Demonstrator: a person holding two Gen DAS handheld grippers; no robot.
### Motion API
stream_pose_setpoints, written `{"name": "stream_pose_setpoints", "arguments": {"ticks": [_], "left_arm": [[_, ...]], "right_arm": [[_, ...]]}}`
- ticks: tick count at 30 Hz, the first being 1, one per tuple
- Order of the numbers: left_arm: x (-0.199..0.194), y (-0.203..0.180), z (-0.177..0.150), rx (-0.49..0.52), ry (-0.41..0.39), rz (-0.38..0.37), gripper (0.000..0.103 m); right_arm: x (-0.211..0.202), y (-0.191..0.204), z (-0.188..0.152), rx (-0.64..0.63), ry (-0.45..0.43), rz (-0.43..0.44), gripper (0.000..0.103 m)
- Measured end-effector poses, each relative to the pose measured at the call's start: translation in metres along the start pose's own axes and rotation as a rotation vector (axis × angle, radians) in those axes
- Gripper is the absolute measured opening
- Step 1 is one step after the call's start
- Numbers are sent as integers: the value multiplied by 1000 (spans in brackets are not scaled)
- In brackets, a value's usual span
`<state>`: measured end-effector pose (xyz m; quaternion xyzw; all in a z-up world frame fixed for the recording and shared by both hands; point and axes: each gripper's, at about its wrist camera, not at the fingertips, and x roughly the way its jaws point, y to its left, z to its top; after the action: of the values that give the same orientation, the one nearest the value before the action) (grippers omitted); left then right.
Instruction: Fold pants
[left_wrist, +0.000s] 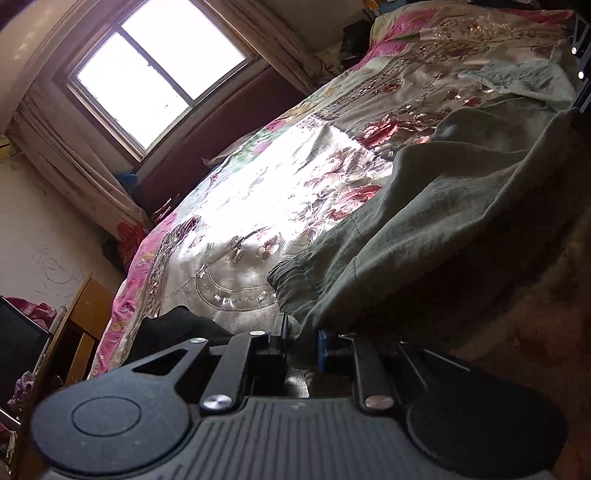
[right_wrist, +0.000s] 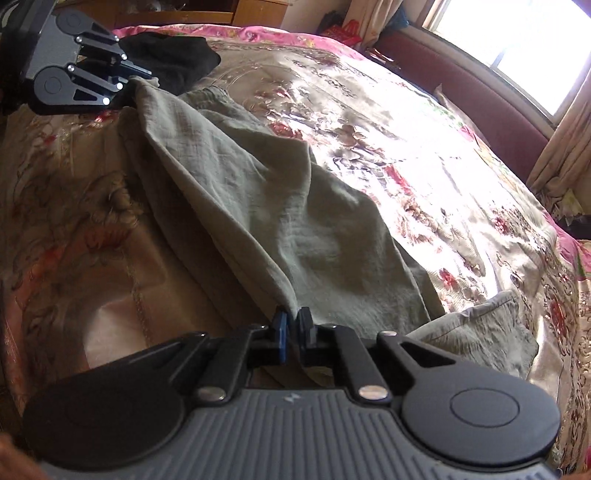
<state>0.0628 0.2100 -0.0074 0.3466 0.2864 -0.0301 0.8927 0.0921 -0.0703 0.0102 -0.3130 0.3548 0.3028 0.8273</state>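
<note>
Olive-grey pants (right_wrist: 280, 206) lie crumpled across a floral bedspread (right_wrist: 424, 147). In the right wrist view my right gripper (right_wrist: 294, 325) is shut on a pinch of the pants' near edge, which rises in a taut ridge towards the far left. There my left gripper (right_wrist: 146, 79) grips the other end of that edge. In the left wrist view the left gripper (left_wrist: 303, 338) has pants cloth (left_wrist: 424, 221) bunched between its fingers, beside the gathered waistband (left_wrist: 291, 280). Part of the right gripper's frame (left_wrist: 578, 55) shows at the top right edge.
A black garment (right_wrist: 173, 55) lies on the bed just behind the left gripper. A paler fold of cloth (right_wrist: 480, 325) sits to the right of my right gripper. A maroon headboard (right_wrist: 480, 96) and a window (left_wrist: 155, 74) bound the far side; a wooden cabinet (left_wrist: 85, 314) stands beside the bed.
</note>
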Motion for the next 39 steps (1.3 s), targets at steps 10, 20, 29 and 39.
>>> {"name": "stream_pose_setpoints", "arguments": {"ticks": [10,20,29,39], "left_arm": [[-9,-27,-35,88,89,-3,41],[-46,-13,-25,-48,115,8,42],[-37,-61,79,-177,-78,-290,47],[13,-167,168,-271,-115,-605,48]], "right_arm": [[2,17,-21,-59,54,9,34],[-25,-60,-26,198,11,-121,43],[55,-207,-4,640,93,-222,46],[146,-284,5,827,273,-307,47]]}}
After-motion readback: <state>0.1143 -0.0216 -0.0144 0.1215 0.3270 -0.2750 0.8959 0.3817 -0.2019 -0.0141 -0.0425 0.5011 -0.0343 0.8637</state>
